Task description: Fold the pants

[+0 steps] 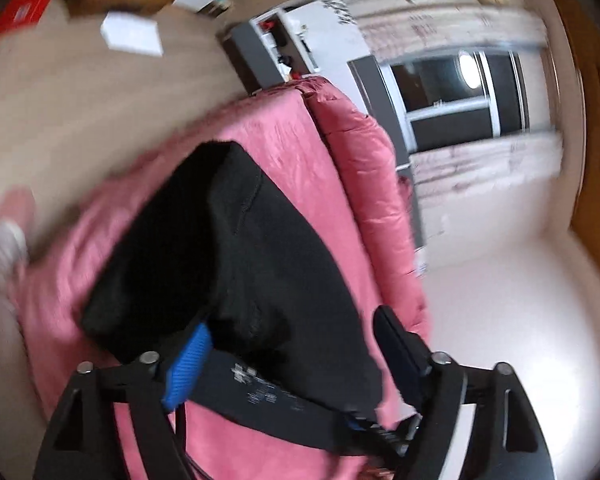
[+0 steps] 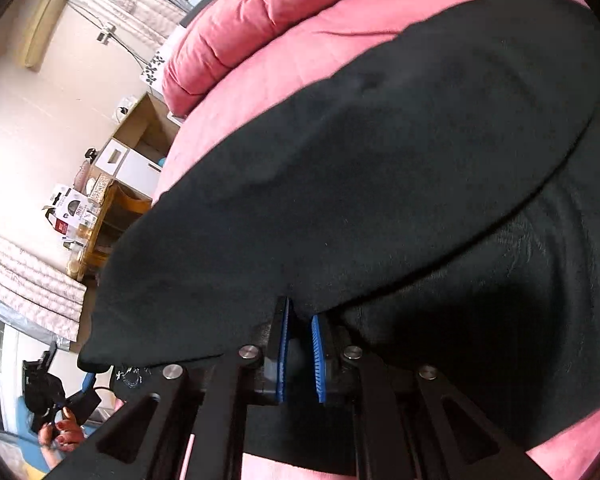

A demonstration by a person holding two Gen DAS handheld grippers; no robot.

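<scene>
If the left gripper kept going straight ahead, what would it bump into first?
Most likely the black pants. The left gripper is open right over them, and they lie on the pink bed cover. Depth is hard to judge.

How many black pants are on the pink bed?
1: the black pants lie folded over on the pink bed. Anything beneath them is hidden.

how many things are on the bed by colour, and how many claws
black pants: 1
pink quilt: 1
pink rolled bedding along the edge: 1
claws: 2, left claw open, right claw nearly shut on pants
total: 5
</scene>
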